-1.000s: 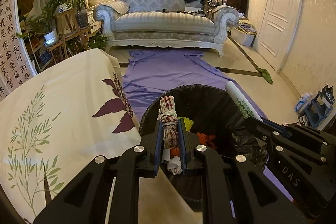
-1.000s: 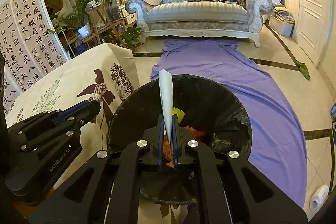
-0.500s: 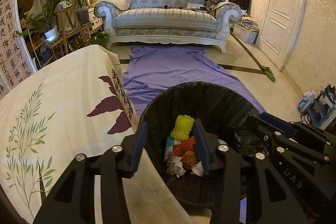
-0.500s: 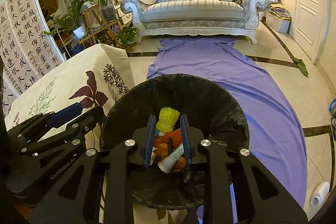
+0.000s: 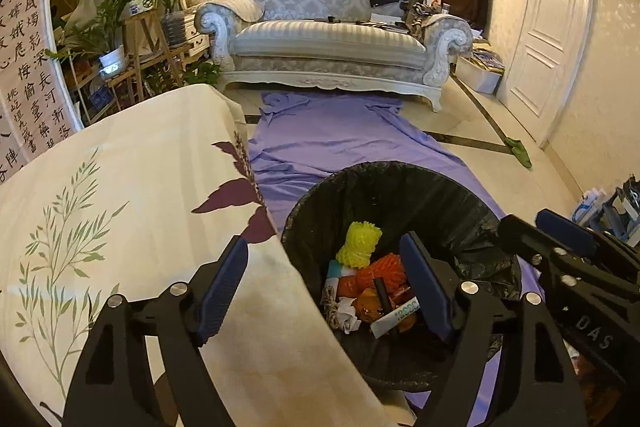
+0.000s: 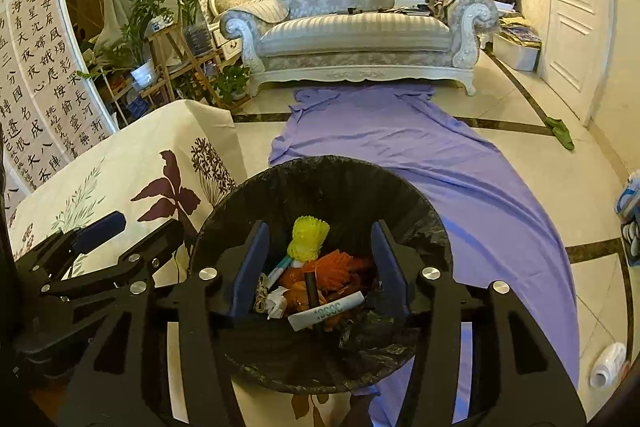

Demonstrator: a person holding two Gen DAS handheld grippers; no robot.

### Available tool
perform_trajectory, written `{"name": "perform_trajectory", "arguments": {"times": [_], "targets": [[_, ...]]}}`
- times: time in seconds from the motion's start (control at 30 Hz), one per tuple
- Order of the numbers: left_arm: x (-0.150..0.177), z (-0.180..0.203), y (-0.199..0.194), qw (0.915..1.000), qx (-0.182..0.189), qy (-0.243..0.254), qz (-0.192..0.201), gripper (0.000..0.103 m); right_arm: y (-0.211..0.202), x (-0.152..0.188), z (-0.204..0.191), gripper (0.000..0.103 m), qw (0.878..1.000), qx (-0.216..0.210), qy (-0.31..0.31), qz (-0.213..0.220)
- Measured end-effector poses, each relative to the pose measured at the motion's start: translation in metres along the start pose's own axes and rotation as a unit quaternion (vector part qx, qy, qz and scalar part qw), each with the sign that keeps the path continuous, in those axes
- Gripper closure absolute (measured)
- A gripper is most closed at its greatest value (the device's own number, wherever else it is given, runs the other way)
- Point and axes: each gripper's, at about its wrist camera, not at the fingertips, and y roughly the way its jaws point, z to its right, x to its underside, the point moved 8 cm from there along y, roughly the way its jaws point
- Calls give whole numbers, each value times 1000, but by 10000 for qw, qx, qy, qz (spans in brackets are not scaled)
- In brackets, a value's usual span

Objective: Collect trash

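Bin first: round black-bagged trash bin [image 6: 320, 187] sits beside the floral-cloth counter [image 5: 120, 187], handy for drops. Left tool [image 5: 324, 281] and right tool [image 6: 316, 267] hover over it, jaws opening, nothing held. White printed paper tube [image 6: 326, 311] lies inside, below them.

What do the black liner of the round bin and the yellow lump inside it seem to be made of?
Black liner of the round bin: thin glossy plastic film, crinkled at the rim. Yellow lump: probably foam mesh netting, judging by its knobbly weave.
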Motion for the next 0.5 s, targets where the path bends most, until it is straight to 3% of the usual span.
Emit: {"name": "perform_trajectory", "arguments": {"times": [0.27, 0.33, 0.4, 0.5], "targets": [[1, -13, -11, 9998, -80, -180, 45, 23, -13, 0, 2, 38, 9996, 233, -62, 159], [2, -17, -17, 9996, -133, -216, 105, 21, -17, 1, 3, 32, 9993, 283, -69, 215], [4, -21, -26, 9995, -116, -250, 172, 20, -23, 1, 3, 18, 9990, 317, -68, 309], [7, -27, -35, 9991, -185, -318, 216, 19, -34, 4, 1, 11, 9981, 391, -22, 468]]}}
